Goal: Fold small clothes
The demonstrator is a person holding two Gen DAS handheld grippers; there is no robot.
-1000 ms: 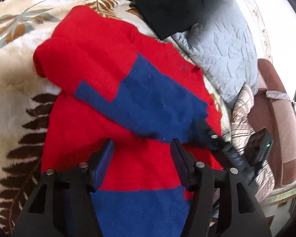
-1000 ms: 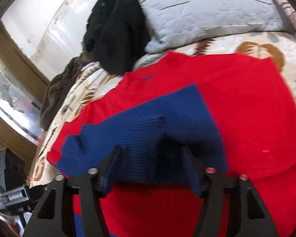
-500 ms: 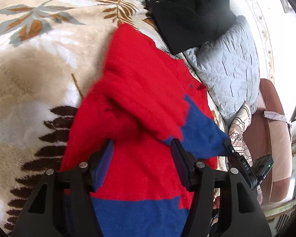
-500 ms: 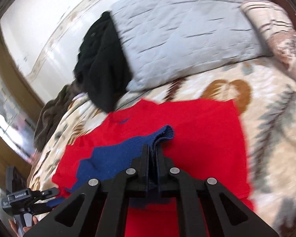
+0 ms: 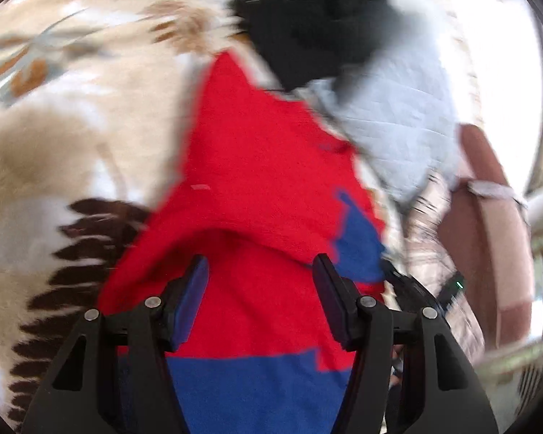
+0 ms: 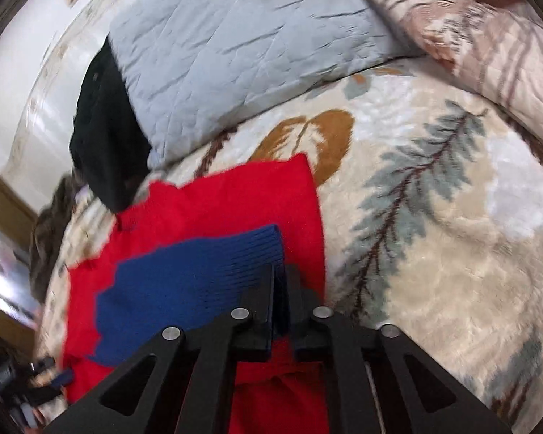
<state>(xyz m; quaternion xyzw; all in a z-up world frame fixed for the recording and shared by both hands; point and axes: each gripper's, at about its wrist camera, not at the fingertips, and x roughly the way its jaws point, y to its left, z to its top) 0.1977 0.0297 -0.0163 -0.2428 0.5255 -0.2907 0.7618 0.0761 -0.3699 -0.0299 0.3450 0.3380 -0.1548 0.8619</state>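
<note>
Sweater (image 6: 213, 213), red with blue blocks, lies on a leaf-patterned blanket (image 6: 452, 238) spread over a bed, its far red edge reaching toward the pillows at the head. The right gripper (image 6: 279, 282) is clamped on the sweater's ribbed blue cuff (image 6: 257, 253); its jaws have just eased a touch, yet the pads press the knit between them and the blue sleeve is drawn across the red body. The left gripper (image 5: 259, 275) hovers over the near part of the garment with its jaws about half open and nothing between the pads; red cloth lies under them and a blue band (image 5: 257, 387) runs along the nearest hem. To the right of the sweater in the right wrist view the blanket is bare all the way to the patterned pillow (image 6: 488, 47), giving open room on that side. At the head edge a grey quilted pillow (image 6: 242, 54) lies just beyond the red edge, and a heap of black clothing (image 6: 105, 144) lies beside it near the sweater's far left corner. In the left wrist view, bare blanket (image 5: 72, 126) extends to the left of the garment, while a brown headboard (image 5: 488, 224) closes off the right side. No containers are in view.
</note>
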